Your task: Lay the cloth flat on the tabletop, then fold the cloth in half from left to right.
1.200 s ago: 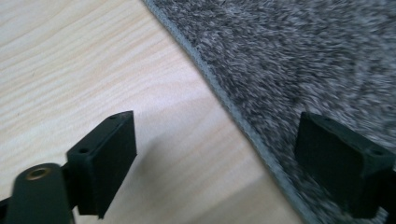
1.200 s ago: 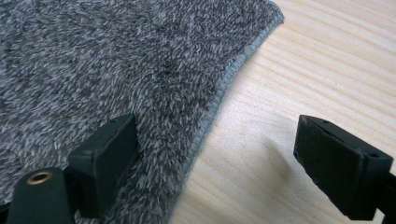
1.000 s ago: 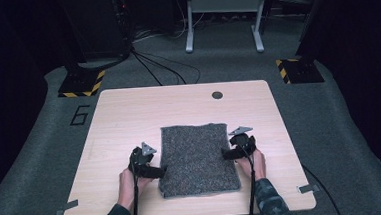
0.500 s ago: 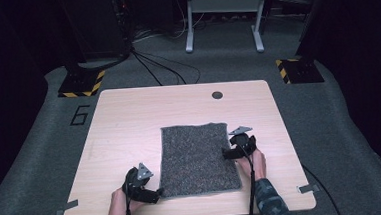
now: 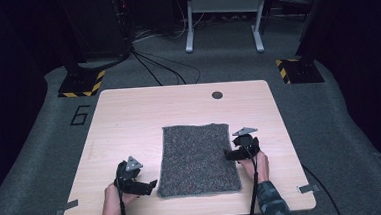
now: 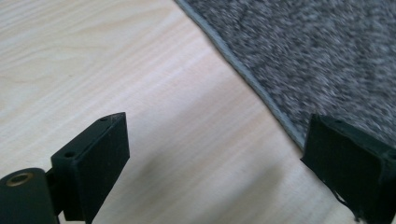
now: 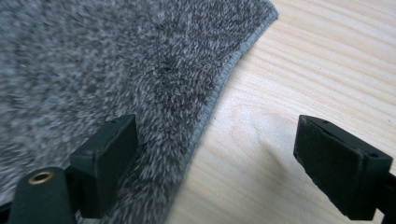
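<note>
One pale wooden worktop lies under my hands, and on it one grey mat is spread flat, its stitched border showing all round. It lies between my two sets of fingers, which suits taking it from both sides at once.

My left gripper sits low by the mat's near left corner. Its two fingers are spread wide and have just been opening further; between them is bare wood, with the mat's edge running just inside the farther finger. Nothing is pinched. I judge it is lining up to slide onto that corner.

My right gripper rests at the mat's right edge, about halfway up. Its two fingers are also spread, straddling the border: one over the pile, the other over wood, neither pressing.

One small dark round spot sits far beyond my fingers, near the back edge.
</note>
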A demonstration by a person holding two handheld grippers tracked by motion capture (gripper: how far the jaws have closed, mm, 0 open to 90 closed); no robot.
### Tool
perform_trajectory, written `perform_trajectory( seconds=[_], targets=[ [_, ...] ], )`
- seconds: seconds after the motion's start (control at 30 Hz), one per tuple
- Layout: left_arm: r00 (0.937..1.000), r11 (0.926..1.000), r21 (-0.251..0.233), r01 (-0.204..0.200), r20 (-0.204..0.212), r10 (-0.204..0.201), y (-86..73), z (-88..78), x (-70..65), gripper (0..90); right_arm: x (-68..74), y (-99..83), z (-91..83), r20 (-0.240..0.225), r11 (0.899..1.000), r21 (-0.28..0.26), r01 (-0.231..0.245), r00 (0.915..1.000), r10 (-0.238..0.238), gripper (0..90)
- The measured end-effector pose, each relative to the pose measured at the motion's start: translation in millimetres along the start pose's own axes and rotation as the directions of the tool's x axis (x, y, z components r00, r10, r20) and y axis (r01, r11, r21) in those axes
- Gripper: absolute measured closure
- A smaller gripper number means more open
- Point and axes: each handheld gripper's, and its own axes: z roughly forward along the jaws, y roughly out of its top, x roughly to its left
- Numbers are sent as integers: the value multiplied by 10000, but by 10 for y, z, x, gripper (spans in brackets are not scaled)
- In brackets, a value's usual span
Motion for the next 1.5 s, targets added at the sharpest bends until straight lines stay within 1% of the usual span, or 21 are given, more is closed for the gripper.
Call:
perform_trajectory(
  seconds=[0.2, 0.23, 0.3, 0.33, 0.4, 0.43, 0.5, 0.57, 0.6, 0.67, 0.7, 0.73, 0.77, 0.8, 0.83, 0.93, 1.03, 1.17, 1.2, 1.43, 1.5],
  targets=[
    [9990, 9990, -182, 409, -157, -412, 97, -6, 177, 54, 38, 24, -159, -333, 9991, -428, -29, 9994, 15, 139],
    [9987, 9985, -250, 497, -131, -500, 124, 0, 205, 49, 51, 32, -184, -348, 9985, -526, 137, 9993, -155, 139],
    [9983, 9982, -234, 554, -164, -558, 182, 24, 259, 39, 116, 46, -234, -594, 9979, -650, 60, 9982, -98, 138],
    [9983, 9982, -120, 580, -35, -581, 214, 27, 293, 25, 137, 50, -248, -618, 9975, -692, 121, 9980, -164, 137],
    [9974, 9972, -240, 713, -71, -715, 273, 55, 326, 19, 209, 60, -285, -731, 9967, -789, 186, 9970, -244, 137],
    [9980, 9979, -188, 620, -83, -622, 303, 71, 349, 14, 235, 64, -298, -854, 9955, -845, 428, 9951, -501, 137],
    [9979, 9978, -136, 651, -13, -651, 364, 110, 385, 8, 327, 79, -329, -998, 9951, -868, 470, 9934, -557, 136],
    [9982, 9981, -119, 599, -81, -600, 424, 154, 412, 3, 457, 87, -378, -1192, 9915, -989, 850, 9882, -967, 133],
    [9981, 9981, -82, 606, -59, -607, 453, 179, 429, 3, 457, 87, -378, -1192, 9915, -989, 850, 9882, -967, 133],
    [9976, 9976, -55, 686, 53, -686, 508, 234, 474, 3, 563, 93, -404, -1388, 9906, -1074, 843, 9854, -989, 129],
    [9978, 9978, -49, 664, -29, -664, 534, 263, 490, 3, 600, 95, -411, -1478, 9877, -1138, 1069, 9813, -1232, 129],
    [9978, 9978, 12, 664, 19, -664, 562, 288, 513, 3, 655, 95, -420, -1563, 9884, -1123, 1022, 9805, -1191, 128],
    [9971, 9971, 98, 754, 91, -755, 590, 313, 533, 3, 693, 97, -420, -1687, 9861, -1166, 1186, 9761, -1373, 126],
    [9974, 9973, 132, 719, 46, -719, 616, 339, 554, 3, 747, 94, -422, -1772, 9871, -1171, 1094, 9757, -1292, 124],
    [9979, 9978, 122, 652, -67, -651, 644, 371, 565, 2, 784, 93, -420, -1888, 9848, -1179, 1274, 9708, -1482, 123],
    [9966, 9964, 239, 813, 101, -815, 706, 444, 593, 2, 903, 86, -413, -2124, 9804, -1187, 1570, 9606, -1795, 120],
    [9970, 9968, 254, 757, 125, -761, 774, 511, 619, 1, 1037, 74, -404, -2543, 9816, -1219, 1467, 9514, -1738, 120],
    [9957, 9959, 178, 889, 265, -893, 860, 584, 658, 1, 1213, 74, -374, -2853, 9758, -1396, 1684, 9368, -2025, 117],
    [9955, 9957, 215, 906, 261, -911, 887, 608, 667, 1, 1268, 72, -374, -2960, 9794, -1266, 1575, 9363, -1888, 113],
    [9937, 9940, 225, 1069, 300, -1076, 1034, 721, 722, 2, 1570, 85, -307, -3374, 9704, -1387, 1974, 9119, -2338, 109],
    [9950, 9951, 183, 974, 195, -978, 1085, 757, 730, 13, 1656, 94, -304, -3503, 9664, -1414, 2146, 9022, -2516, 109]
  ],
)
